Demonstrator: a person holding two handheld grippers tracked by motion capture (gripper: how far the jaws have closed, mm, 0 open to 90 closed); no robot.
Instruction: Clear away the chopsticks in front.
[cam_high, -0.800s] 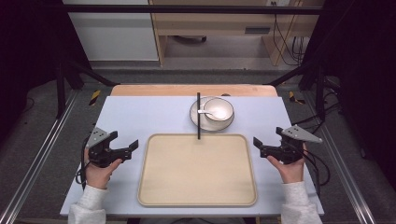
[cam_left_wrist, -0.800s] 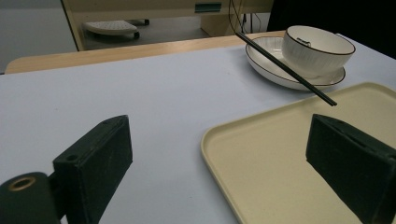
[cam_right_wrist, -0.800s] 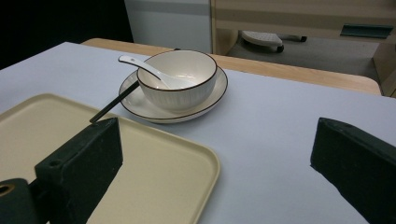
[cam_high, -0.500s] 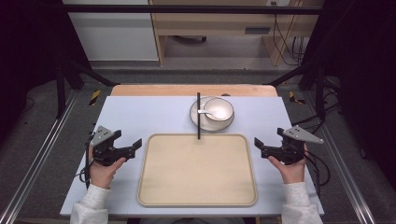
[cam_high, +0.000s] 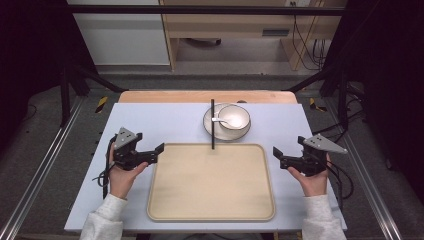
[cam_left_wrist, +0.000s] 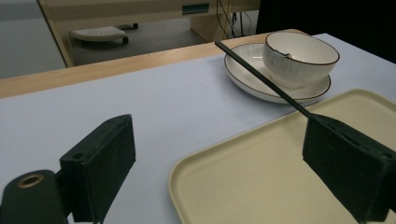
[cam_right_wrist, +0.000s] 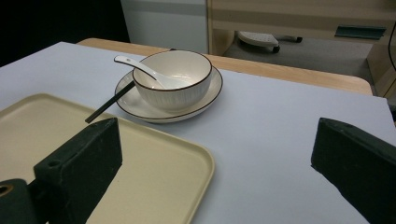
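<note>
1. High view: left gripper held beside the left edge of the beige tray, jaws spread wide, nothing between them, nothing touched. Right gripper held just off the tray's right edge, jaws likewise apart and empty. Beyond the tray's far rim, a white bowl standing on a plate, a white spoon resting inside the bowl, a black chopstick lying across the plate's left side with its near tip over the tray rim. Whether one stick or a pair, impossible to tell at this size.

2. Left gripper view: both black jaws set far apart, framing bare table and the tray corner, clasping nothing. Chopstick running from the plate toward the right-hand jaw, its near end hidden behind that jaw. Bowl to the upper right; spoon mostly hidden by the bowl wall.

3. Right gripper view: jaws wide, empty, both cut off by the frame's lower edge. Bowl, spoon and plate ahead, well apart from the jaws; chopstick partly hidden behind the bowl; tray cropped at left and bottom.
</note>
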